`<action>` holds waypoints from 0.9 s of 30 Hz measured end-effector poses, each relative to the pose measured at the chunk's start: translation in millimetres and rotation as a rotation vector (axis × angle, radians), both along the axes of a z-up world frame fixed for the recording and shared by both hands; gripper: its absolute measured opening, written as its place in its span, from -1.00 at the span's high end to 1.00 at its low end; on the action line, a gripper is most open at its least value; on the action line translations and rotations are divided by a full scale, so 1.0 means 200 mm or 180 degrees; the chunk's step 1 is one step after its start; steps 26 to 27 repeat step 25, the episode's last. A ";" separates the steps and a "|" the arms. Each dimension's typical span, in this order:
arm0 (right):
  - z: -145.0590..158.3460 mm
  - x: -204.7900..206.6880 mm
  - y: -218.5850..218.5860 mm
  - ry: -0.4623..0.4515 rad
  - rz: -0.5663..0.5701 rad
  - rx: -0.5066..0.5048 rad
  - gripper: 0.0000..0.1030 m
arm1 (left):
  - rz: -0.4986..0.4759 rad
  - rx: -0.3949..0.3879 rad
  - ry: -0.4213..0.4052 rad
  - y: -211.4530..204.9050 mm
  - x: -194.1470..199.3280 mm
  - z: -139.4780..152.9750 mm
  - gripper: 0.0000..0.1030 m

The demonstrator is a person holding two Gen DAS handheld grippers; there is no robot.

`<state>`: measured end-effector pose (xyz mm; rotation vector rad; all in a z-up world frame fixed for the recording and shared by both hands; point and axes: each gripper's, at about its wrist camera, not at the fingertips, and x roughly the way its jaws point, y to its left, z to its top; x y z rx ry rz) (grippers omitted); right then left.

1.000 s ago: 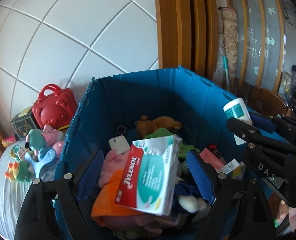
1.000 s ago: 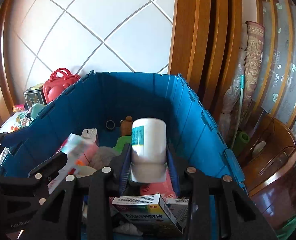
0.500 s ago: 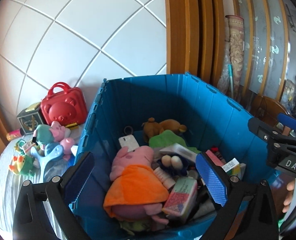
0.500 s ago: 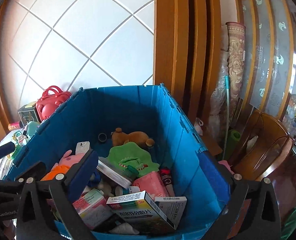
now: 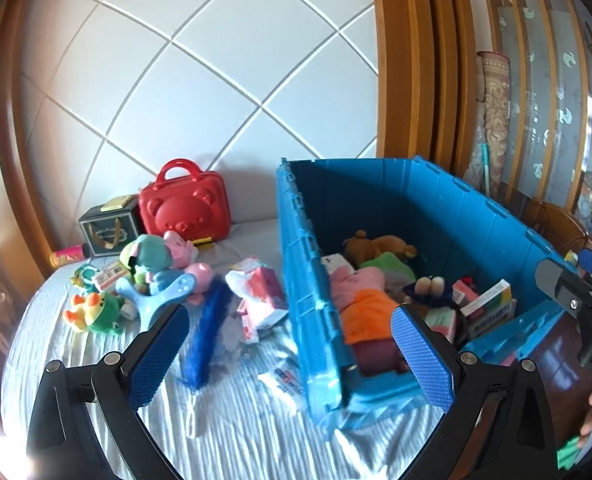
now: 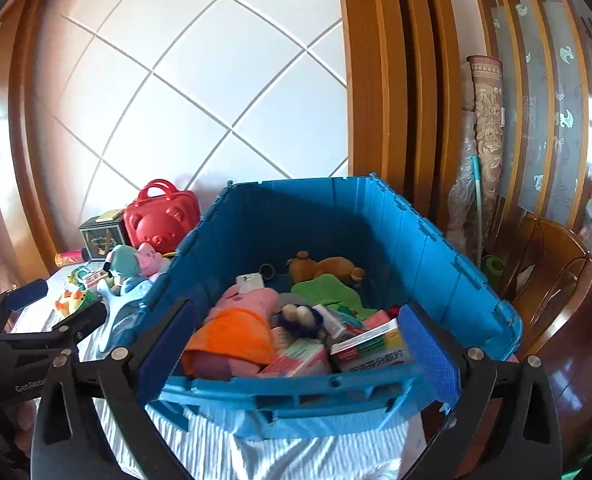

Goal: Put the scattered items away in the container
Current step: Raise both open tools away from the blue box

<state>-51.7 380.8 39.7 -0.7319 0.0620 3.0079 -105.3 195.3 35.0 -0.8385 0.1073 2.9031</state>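
Note:
The blue crate (image 5: 495,216) stands on a white striped bedspread (image 5: 224,432), holding a pink pig plush in orange (image 5: 359,304), a brown bear plush (image 5: 379,244) and medicine boxes (image 5: 491,308). Left of it lie a blue fuzzy item (image 5: 206,336), a pink packet (image 5: 260,300), a light blue toy (image 5: 160,296), a green duck toy (image 5: 96,312) and a green-pink plush (image 5: 152,256). My left gripper (image 5: 290,314) is open and empty, held back over the crate's left wall. My right gripper (image 6: 296,310) is open and empty in front of the crate (image 6: 335,216).
A red bear case (image 5: 188,204) and a dark box (image 5: 106,232) stand against the white quilted headboard (image 5: 216,80). A small packet (image 5: 284,378) lies by the crate's near corner. Wooden frames, a rolled rug (image 6: 483,128) and a wooden chair (image 6: 547,272) fill the right.
The left gripper let go of the Tylenol box and the right let go of the white bottle; both opened wide and pulled back from the crate. The left view swung left over the bed.

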 end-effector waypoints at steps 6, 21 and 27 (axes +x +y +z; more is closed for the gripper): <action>-0.05 0.12 -0.34 -0.0102 0.0225 -0.0060 -1.00 | 0.0148 -0.0038 -0.0040 -0.33 0.16 -0.01 -0.99; -0.05 0.33 -0.72 -0.0094 0.0365 0.0008 -1.00 | 0.0434 -0.0003 -0.0196 -0.78 0.43 -0.08 -0.99; -0.05 0.33 -0.73 -0.0099 0.0337 0.0013 -1.00 | 0.0444 0.0003 -0.0133 -0.80 0.46 -0.07 -0.99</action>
